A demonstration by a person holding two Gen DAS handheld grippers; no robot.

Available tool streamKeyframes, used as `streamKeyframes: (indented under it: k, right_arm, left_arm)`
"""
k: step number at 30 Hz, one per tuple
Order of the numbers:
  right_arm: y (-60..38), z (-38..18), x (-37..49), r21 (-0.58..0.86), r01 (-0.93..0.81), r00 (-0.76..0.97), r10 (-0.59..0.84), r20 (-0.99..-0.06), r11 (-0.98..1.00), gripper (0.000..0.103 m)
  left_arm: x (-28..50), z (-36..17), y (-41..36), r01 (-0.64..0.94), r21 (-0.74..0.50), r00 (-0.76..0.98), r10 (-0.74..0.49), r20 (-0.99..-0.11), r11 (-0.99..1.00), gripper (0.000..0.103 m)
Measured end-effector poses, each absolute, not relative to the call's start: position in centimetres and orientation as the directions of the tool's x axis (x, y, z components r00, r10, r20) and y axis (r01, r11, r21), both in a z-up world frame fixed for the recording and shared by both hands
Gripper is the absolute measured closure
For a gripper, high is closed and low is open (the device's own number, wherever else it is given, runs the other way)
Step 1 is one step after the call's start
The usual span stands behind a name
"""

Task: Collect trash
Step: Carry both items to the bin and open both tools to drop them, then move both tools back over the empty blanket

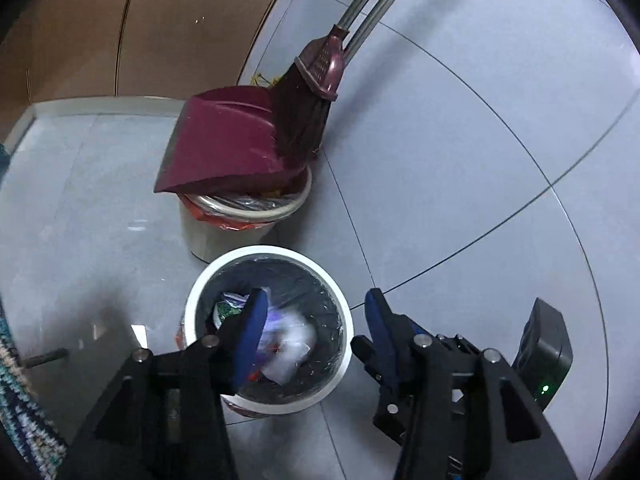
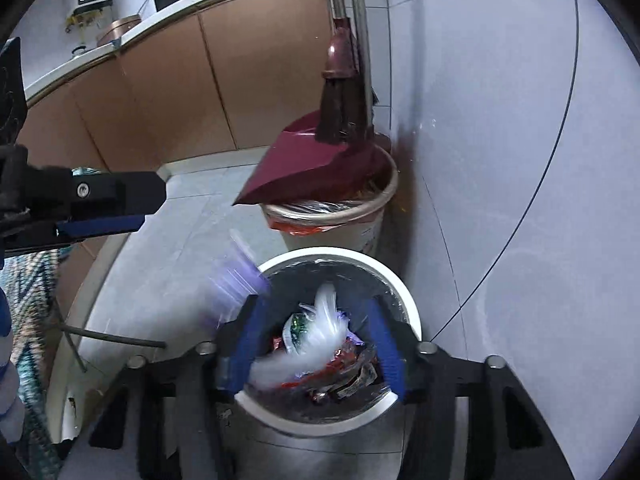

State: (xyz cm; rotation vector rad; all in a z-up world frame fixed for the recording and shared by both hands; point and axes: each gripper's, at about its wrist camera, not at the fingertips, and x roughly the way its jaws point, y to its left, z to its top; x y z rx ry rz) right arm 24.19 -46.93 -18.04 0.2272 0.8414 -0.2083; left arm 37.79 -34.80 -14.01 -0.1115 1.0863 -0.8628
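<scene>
Both hand-held grippers open — left hand-held gripper (image 1: 316, 312), right hand-held gripper (image 2: 316, 332) — above white bin (image 2: 404, 296) (trash blurred).

"Was there room above the white bin (image 2: 404, 292)?"
"Yes, its mouth lay open. At twelve o'clock the beige bin (image 2: 372, 236), dustpan (image 2: 304, 168) and broom (image 2: 340, 112) blocked passage; at three, the tiled wall (image 2: 520, 160)."

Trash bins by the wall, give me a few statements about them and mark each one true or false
1. The white bin holds wrappers and plastic. True.
2. The dustpan lies flat on the floor. False: it rests on the beige bin.
3. The right gripper hangs above the white bin, jaws apart. True.
4. The broom lies inside the white bin. False: it stands at the dustpan, by the wall.
</scene>
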Motion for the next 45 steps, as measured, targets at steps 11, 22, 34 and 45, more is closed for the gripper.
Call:
streamKeyframes:
  k: [11,22,34,45]
  right_arm:
    - [-43.7,-13.8,20.5,0.107,0.279,0.692,-0.123,-0.712,0.954,0.039]
    - [-35.1,-4.1,12.7,0.044,0.235,0.795,-0.166,-0.584,0.971,0.0]
    - [-26.6,2.3,6.9,-0.037,0.162,0.878,-0.161,-0.451,0.986,0.0]
    - [-23.1,3.6,4.6,-0.061,0.097,0.91,-0.113,-0.4,0.993,0.0]
  left_arm:
    - [33.3,-9.3,-30.4,0.575,-0.395,0.341,-0.649,-0.68,0.716,0.054]
    - [23.9,-1.6,-17.6,0.533,-0.213,0.589,-0.54,-0.601,0.819,0.046]
    - [14.8,3.5,-3.6,0.328,-0.025,0.823,-0.298,-0.484,0.944,0.025]
    - [9.9,5.7,1.8,0.138,0.003,0.919,-0.127,-0.374,0.99,0.024]
